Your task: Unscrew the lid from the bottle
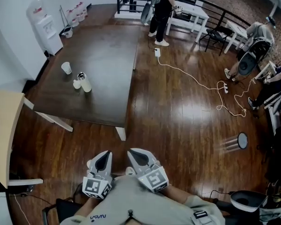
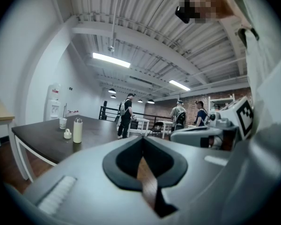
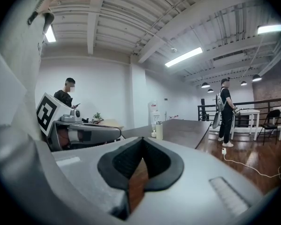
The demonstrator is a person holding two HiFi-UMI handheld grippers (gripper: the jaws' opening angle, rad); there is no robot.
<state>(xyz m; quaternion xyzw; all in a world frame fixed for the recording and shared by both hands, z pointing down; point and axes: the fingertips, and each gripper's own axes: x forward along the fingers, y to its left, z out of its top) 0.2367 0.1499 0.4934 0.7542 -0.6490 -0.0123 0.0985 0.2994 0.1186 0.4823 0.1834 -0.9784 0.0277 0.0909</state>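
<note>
1. Both tools are idle. The left gripper and the right gripper are held side by side close to the person's body. Each has its jaws fully together with nothing between them.
2. The bottle stands upright on the dark table, well ahead of both grippers. It is left of the left gripper's jaw line and just right of the right gripper's.
3. Lid status is unsettled. The bottle's top shows silvery, and a small white piece lies just beside its base. At this range I cannot tell whether that piece is the lid. The scene fits a capped bottle as well as one whose lid is off and set down, so gripping the wrong part is a risk.
4. Tipping is a hazard. The bottle is tall and narrow, so any twist at its top with the body unbraced would likely spin or topple it.
5. Crowding is a further risk. The cup and the white piece sit near the bottle, where a careless reach could knock them.
6. The floor cable, ahead and right of the right gripper, could trip the person.
</note>
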